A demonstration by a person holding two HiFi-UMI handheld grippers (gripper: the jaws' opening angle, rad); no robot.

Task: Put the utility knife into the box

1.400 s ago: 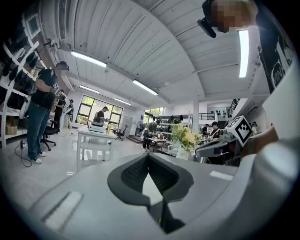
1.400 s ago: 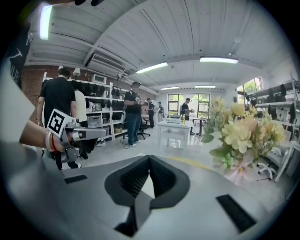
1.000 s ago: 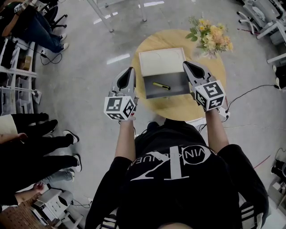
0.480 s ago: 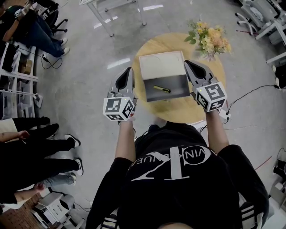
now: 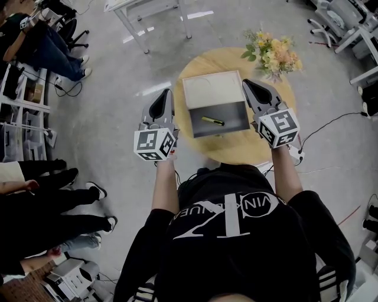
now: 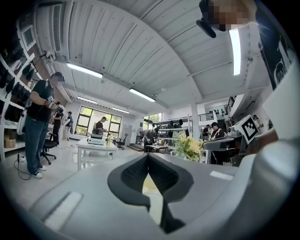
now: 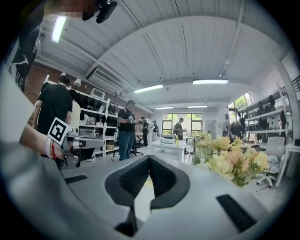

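A yellow utility knife lies inside the dark grey tray of an open box, whose pale lid lies flat behind it on the round wooden table. My left gripper hovers just left of the box, shut and holding nothing. On the other side of the box my right gripper is also shut and empty. In the left gripper view the left gripper has its jaws pressed together. The right gripper looks the same in its own view.
A bunch of yellow flowers stands at the table's far right, close to my right gripper, and the flowers also show in the right gripper view. People stand and sit at the left. A white table and cables lie beyond.
Both grippers have drifted slightly away from me along the box's sides, the left one also a little to the left. The knife stays in the box. Jaws remain shut.
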